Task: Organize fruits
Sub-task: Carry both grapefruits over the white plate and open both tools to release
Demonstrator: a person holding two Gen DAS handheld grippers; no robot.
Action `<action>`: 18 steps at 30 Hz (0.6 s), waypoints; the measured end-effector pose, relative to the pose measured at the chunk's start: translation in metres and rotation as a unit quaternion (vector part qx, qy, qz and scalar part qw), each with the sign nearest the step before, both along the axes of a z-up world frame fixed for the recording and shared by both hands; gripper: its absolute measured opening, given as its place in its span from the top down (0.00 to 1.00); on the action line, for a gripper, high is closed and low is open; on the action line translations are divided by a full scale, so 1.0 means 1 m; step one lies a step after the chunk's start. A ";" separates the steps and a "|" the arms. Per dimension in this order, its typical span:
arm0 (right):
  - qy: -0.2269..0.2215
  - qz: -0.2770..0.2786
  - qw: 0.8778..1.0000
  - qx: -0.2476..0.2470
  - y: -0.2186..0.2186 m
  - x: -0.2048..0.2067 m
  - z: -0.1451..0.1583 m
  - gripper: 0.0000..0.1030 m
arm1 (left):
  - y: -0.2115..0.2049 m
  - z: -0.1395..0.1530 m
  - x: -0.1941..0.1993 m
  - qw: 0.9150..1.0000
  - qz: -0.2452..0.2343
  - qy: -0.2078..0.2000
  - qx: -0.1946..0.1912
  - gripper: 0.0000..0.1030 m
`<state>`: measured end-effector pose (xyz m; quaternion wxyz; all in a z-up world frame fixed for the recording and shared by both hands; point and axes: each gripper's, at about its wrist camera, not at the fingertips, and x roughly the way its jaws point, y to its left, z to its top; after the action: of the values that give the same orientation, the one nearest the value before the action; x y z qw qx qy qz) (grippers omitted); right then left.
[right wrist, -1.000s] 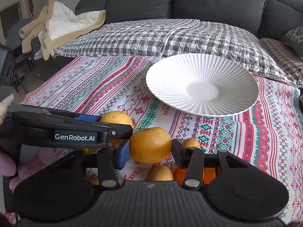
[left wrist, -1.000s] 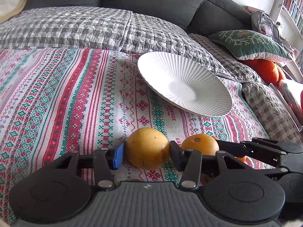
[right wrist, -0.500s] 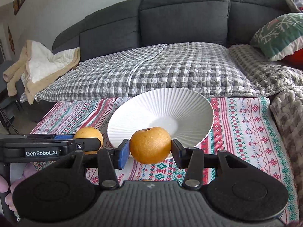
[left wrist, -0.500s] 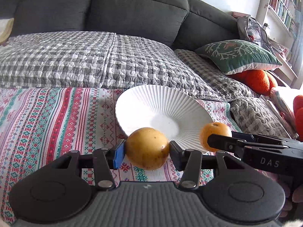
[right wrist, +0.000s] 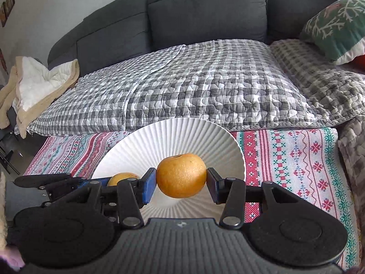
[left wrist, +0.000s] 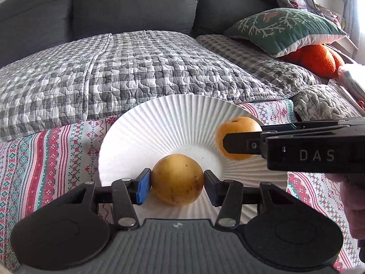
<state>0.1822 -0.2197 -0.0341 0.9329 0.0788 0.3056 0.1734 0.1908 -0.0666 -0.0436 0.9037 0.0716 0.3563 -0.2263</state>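
The plate (left wrist: 159,123) is the reference landmark; it rests on the patterned cloth (left wrist: 45,159) in front of the sofa (left wrist: 136,11).

Left side: the left gripper (left wrist: 176,183) is pinching the yellow fruit (left wrist: 177,179), one pad on each flank. In the left wrist view the fruit hangs over the near half of the plate, close to its centre. Contact between fruit and plate cannot be confirmed; the fruit appears to sit just above the surface.

Right side: the right gripper (right wrist: 181,182) is clamped on the orange fruit (right wrist: 181,175) in the same manner. In the left wrist view this fruit (left wrist: 237,137) lies over the right part of the plate, farther back than the yellow fruit. The two fruits are near each other but apart.

Deciding relation: each fruit lies directly ahead of its own gripper, between the pads, and the plate lies below both. Neither fruit has a marked long axis; both are roughly round, so orientation at release is not critical. Both grippers appear equally placed to release.

Assessment: the step in hand is the set-down onto the plate. The next move probably calls for a short descent, then spreading the pads. A round fruit on the sloped ribbed surface may roll toward the centre and strike the other fruit.
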 end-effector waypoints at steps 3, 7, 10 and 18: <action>0.006 0.005 1.000 -0.011 0.004 0.007 -0.003 0.58 | -0.005 -0.001 0.007 1.000 -0.001 -0.003 0.006 0.61; 0.016 0.004 1.000 -0.016 0.006 0.012 -0.008 0.58 | -0.009 -0.005 0.011 1.000 -0.007 -0.007 0.016 0.61; 0.018 0.008 1.000 -0.018 0.007 0.013 -0.010 0.57 | -0.011 -0.005 0.010 0.999 -0.015 -0.019 0.022 0.61; 0.024 0.014 1.000 -0.010 0.008 0.015 -0.004 0.54 | -0.011 -0.005 0.008 0.999 -0.016 -0.022 0.031 0.56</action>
<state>0.1975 -0.2120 -0.0382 0.9235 0.0689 0.3311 0.1813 0.1992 -0.0781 -0.0482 0.9050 0.1107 0.3417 -0.2279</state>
